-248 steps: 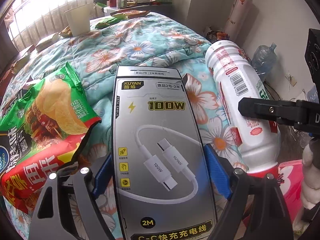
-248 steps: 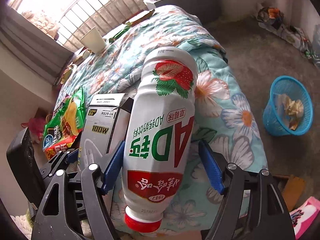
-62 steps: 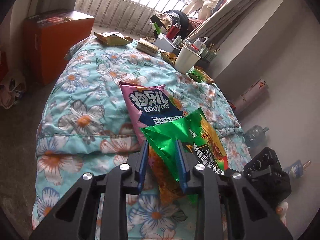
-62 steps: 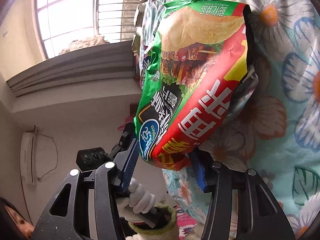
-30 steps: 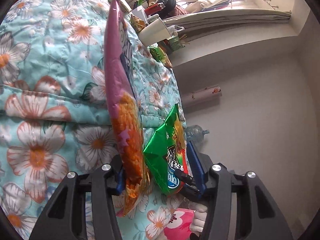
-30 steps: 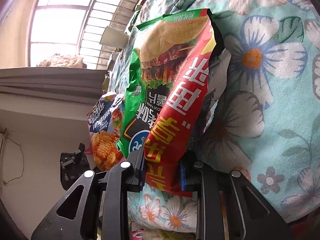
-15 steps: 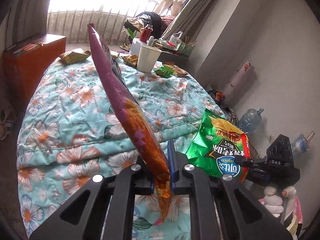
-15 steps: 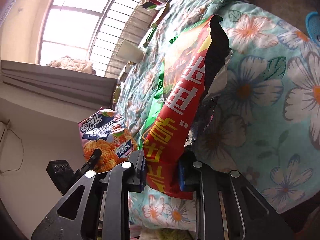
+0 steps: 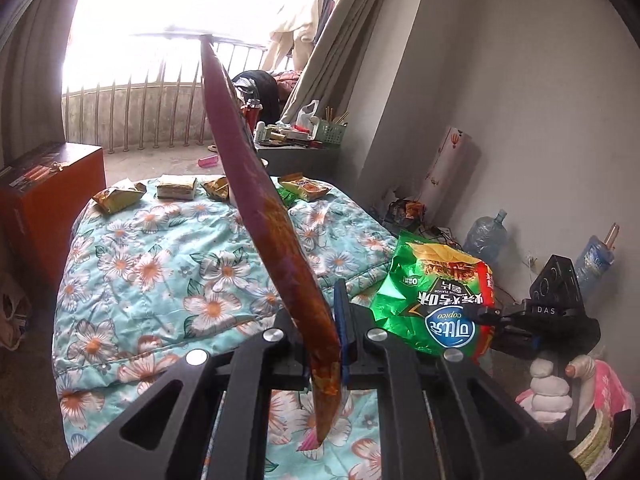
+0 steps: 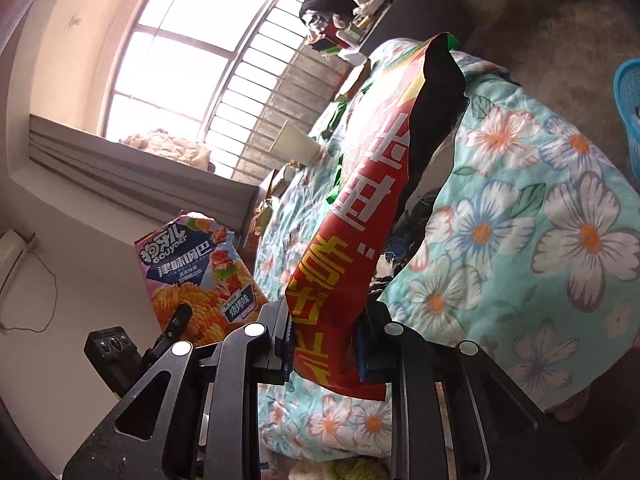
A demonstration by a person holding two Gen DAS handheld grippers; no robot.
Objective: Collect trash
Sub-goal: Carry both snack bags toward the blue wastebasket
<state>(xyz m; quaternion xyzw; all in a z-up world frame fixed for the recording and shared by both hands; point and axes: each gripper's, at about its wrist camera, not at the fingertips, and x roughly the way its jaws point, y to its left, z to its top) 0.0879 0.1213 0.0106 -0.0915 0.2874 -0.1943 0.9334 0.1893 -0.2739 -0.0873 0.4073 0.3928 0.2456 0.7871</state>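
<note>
My left gripper (image 9: 324, 344) is shut on a purple and orange snack bag (image 9: 256, 184), seen edge-on and held up above the flowered quilt (image 9: 160, 264). The same bag (image 10: 196, 276) shows its front in the right wrist view, with the left gripper (image 10: 176, 326) below it. My right gripper (image 10: 324, 344) is shut on a green and red chip bag (image 10: 360, 216), lifted over the quilt (image 10: 520, 240). That chip bag (image 9: 436, 300) and the right gripper (image 9: 492, 318) show at the right of the left wrist view.
Several small snack packets (image 9: 120, 196) lie at the quilt's far end. A white paper cup (image 10: 294, 144) stands on the bed. A blue basket (image 10: 630, 108) stands on the floor at the right. An orange cabinet (image 9: 44, 196) is left of the bed, water bottles (image 9: 484, 236) by the wall.
Both grippers have lifted their bags higher off the quilt. The purple bag now stands more upright in the left gripper. The views have swung towards the window and the far end of the bed.
</note>
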